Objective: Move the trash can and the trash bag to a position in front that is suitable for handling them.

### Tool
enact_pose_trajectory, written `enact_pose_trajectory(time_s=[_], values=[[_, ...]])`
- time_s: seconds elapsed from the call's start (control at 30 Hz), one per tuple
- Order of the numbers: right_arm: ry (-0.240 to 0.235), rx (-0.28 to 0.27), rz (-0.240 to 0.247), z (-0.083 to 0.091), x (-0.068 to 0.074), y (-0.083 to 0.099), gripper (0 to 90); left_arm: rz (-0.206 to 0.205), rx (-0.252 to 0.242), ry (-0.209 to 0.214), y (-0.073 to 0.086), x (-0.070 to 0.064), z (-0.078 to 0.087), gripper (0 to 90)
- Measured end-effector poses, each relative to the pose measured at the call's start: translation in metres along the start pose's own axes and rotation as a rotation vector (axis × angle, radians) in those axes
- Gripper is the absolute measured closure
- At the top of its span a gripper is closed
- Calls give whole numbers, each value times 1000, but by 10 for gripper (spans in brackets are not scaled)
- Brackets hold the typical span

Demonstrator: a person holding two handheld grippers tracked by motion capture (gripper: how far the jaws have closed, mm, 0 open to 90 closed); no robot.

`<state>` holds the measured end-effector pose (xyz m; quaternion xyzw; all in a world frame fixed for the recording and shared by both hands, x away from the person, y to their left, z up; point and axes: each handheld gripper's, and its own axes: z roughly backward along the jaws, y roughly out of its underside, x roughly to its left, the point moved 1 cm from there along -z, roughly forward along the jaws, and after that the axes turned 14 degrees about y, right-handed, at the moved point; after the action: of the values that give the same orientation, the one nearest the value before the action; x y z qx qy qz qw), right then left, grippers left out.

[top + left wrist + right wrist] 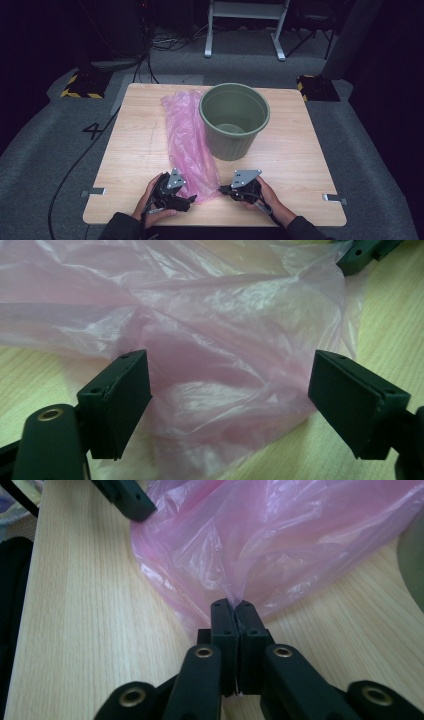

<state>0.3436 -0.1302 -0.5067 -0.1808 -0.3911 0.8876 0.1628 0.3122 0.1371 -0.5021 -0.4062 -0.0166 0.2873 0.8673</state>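
Note:
A pink plastic bag (187,137) lies flat on the wooden table (290,165), stretching from the far edge toward me, left of a green bin (234,120). My left gripper (189,199) is at the bag's near left corner, open, with the crumpled pink film (225,375) lying between its fingers (117,400). My right gripper (222,189) is at the bag's near right corner. Its jaws are pressed together on a pinch of the bag's edge (234,602), and the bag (280,540) spreads out beyond them.
The bin stands upright at the table's middle back, its rim (235,87) open upward. Metal clamps (334,198) sit at the table's near side edges. Bare wood lies to the right of the bin and to the left of the bag.

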Motion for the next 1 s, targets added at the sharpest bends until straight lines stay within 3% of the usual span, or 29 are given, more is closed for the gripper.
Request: enact_pose_trajectory(time_s=[0.3,0.33,0.5,0.53,0.7,0.8,0.87,0.93,1.0], values=[[21,22,-15,23,-26,23,900,13,-47,-12,1,7,18,159],[45,34,-30,30,-38,31,900,21,-52,-26,2,10,22,160],[77,49,-65,40,-56,44,895,38,-60,-73,2,22,27,160],[81,49,-72,43,-58,46,893,58,-73,-95,4,32,30,160],[125,65,-93,53,-70,57,873,104,-95,-135,7,48,36,160],[162,75,-120,61,-80,66,872,160,-147,-179,7,65,43,160],[172,77,-124,63,-83,68,872,173,-165,-188,7,71,45,160],[209,85,-139,68,-92,75,869,196,-186,-203,5,79,46,160],[223,86,-149,69,-96,77,869,207,-181,-213,4,84,44,160]])
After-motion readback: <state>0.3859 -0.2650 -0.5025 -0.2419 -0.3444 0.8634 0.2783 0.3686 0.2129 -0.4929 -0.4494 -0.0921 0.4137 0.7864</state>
